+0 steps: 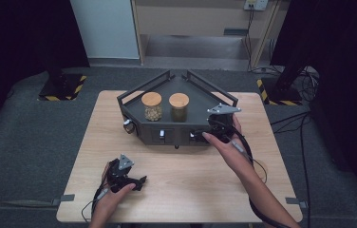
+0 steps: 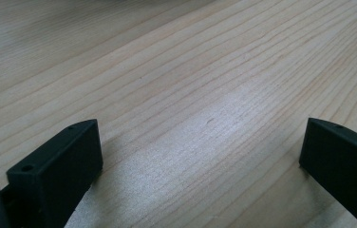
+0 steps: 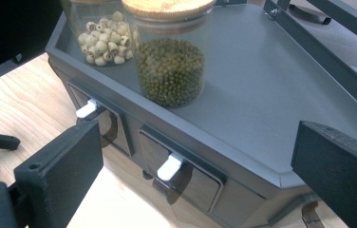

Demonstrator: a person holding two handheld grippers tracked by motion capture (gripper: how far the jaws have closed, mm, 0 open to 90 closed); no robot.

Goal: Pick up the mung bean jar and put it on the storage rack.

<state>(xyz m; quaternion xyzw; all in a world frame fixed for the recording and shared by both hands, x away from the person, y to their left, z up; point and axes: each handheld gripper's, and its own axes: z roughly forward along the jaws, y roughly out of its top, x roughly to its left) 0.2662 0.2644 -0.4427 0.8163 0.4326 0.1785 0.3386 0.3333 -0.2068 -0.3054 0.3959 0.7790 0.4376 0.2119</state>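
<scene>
While both hands work low over the wooden counter (image 1: 176,185), a dark grey angular organiser (image 1: 179,102) sits toward the far edge, centred, with a flat top deck and railed back sides. Two glass jars stand on that deck, side by side and just apart, each capped with a round wooden lid. In the left jar (image 1: 151,107) there are pale round seeds, filling roughly the lower part; in the right jar (image 1: 179,108) there are small green beans, packed well up the glass. From the right gripper view those same two come in close: the green-bean jar (image 3: 169,61) in front, the pale-seed jar (image 3: 98,33) behind it and to the left. Below the deck, the front face carries two small drawers, each with a white tab pull, one (image 3: 86,109) and then the other (image 3: 169,167), both drawers looking closed.

Over at the organiser's near right corner, the right tool (image 1: 214,133) hovers at the front face, jaws spread wide apart with nothing between them. Down near the counter's near left corner, the left tool (image 1: 136,183) rests low on the bare wood, well apart from the organiser, its jaws also released and wide with only woodgrain between them. A cable trails from each tool toward the near edge.
</scene>
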